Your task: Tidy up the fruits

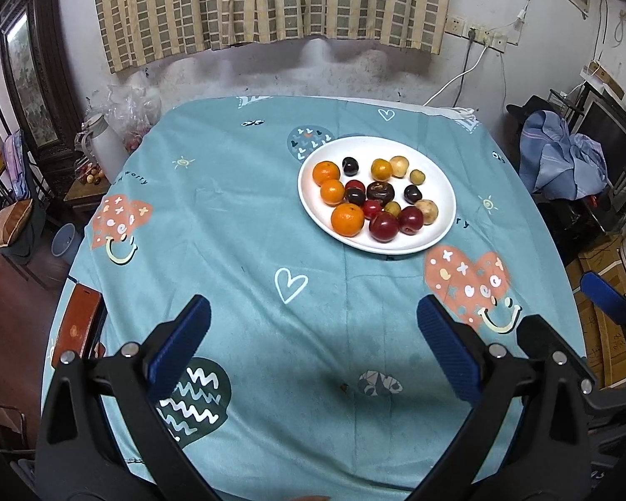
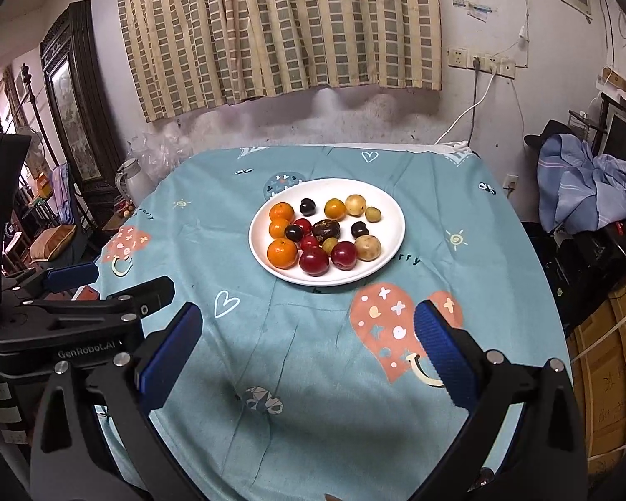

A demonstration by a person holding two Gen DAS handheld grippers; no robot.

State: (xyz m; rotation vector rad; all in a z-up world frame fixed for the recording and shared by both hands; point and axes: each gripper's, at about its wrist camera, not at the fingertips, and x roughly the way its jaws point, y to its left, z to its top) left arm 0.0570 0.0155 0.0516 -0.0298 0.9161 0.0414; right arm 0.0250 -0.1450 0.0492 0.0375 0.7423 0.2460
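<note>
Evidently, both black blue-padded grippers, left gripper and right gripper, are held wide apart and empty, facing the round white plate on which the mixed fruits are gathered.

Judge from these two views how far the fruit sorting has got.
All the fruit lies on the white plate: oranges grouped at its left, red, dark and yellow ones mixed. Both grippers, left and right, hover open and hold nothing. That fits an early stage or a finished gathering.

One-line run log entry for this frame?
left gripper: open, empty | right gripper: open, empty | mixed small fruits: all on round white plate | teal patterned tablecloth: otherwise bare
</note>
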